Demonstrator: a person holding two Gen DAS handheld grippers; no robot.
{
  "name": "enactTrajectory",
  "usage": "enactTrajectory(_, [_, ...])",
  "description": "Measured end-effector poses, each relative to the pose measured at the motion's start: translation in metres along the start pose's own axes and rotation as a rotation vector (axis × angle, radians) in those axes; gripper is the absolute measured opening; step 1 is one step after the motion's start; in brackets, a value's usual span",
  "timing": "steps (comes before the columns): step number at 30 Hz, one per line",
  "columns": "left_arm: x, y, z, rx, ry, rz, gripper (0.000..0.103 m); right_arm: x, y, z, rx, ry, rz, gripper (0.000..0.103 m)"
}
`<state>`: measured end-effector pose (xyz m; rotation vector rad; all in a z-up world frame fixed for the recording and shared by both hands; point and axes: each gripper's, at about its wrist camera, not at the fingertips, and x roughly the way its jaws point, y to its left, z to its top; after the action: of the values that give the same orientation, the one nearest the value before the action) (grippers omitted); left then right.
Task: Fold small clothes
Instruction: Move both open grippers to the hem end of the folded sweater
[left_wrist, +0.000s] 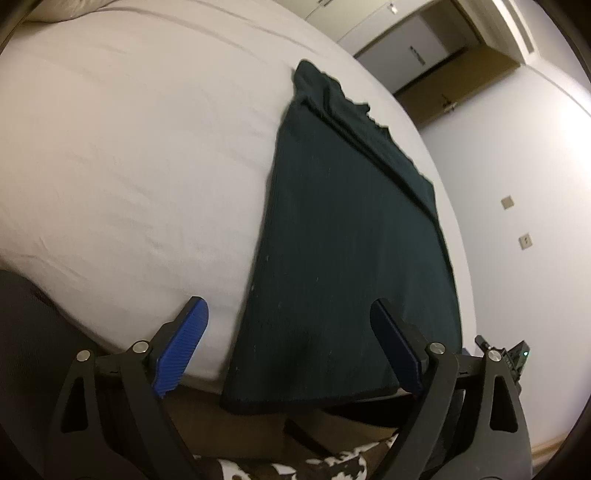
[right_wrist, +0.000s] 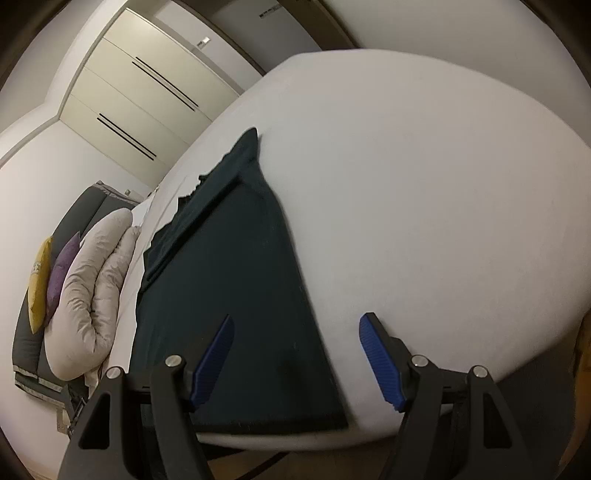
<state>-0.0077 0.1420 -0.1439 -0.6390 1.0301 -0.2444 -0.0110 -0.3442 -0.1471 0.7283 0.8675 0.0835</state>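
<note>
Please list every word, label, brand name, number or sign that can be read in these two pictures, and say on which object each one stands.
No text can be read.
Yellow cushion: a pale mark, too blurred to read.
Dark garment: no label or print visible.
Wall plates: blank.

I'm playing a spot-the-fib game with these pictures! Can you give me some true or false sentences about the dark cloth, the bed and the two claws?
1. The dark green garment lies on the white bed. True.
2. The left claw is squeezing the garment. False: its blue pads stand wide apart with nothing between them.
3. The right claw is open. True.
4. The garment is rolled into a ball. False: it lies mostly flat, bunched only at its far end.
5. A yellow cushion and a purple cushion stand beside the bed in the right wrist view. True.
6. The garment's near edge sits in the middle of the bed. False: it lies at the bed's near edge.
</note>
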Motion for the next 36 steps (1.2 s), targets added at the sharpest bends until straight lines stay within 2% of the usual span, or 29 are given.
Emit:
enactTrajectory(6, [0.004,0.002,-0.008,-0.011,0.038,-0.005,0.086,-0.003,-0.003,-0.007,0.017,0.015,0.022,0.073])
enactTrajectory(16, [0.011,0.015,-0.019,-0.101,0.105,-0.040,0.086,0.003,-0.007,-0.013,0.055,0.060,0.086,0.072])
enactTrajectory(19, [0.011,0.016,-0.020,-0.107,0.106,-0.028,0.074,0.003,-0.009,-0.015,0.073,0.073,0.105,0.070])
enactTrajectory(21, [0.010,0.021,-0.020,-0.122,0.102,-0.020,0.060,0.003,-0.009,-0.016,0.075,0.083,0.115,0.069])
enactTrajectory(24, [0.007,0.035,-0.020,-0.183,0.100,-0.031,0.045,0.002,-0.011,-0.019,0.077,0.087,0.117,0.068])
enactTrajectory(27, [0.004,0.051,-0.020,-0.263,0.102,-0.083,0.045,0.000,-0.011,-0.020,0.083,0.091,0.121,0.068])
enactTrajectory(29, [0.002,0.053,-0.020,-0.267,0.111,-0.094,0.048,0.000,-0.011,-0.020,0.077,0.096,0.121,0.068])
enactTrajectory(33, [0.004,0.045,-0.021,-0.226,0.144,-0.055,0.063,0.001,-0.013,-0.020,0.087,0.097,0.130,0.068])
enactTrajectory(36, [0.007,0.040,-0.024,-0.189,0.164,-0.011,0.064,0.003,-0.014,-0.021,0.092,0.097,0.133,0.068])
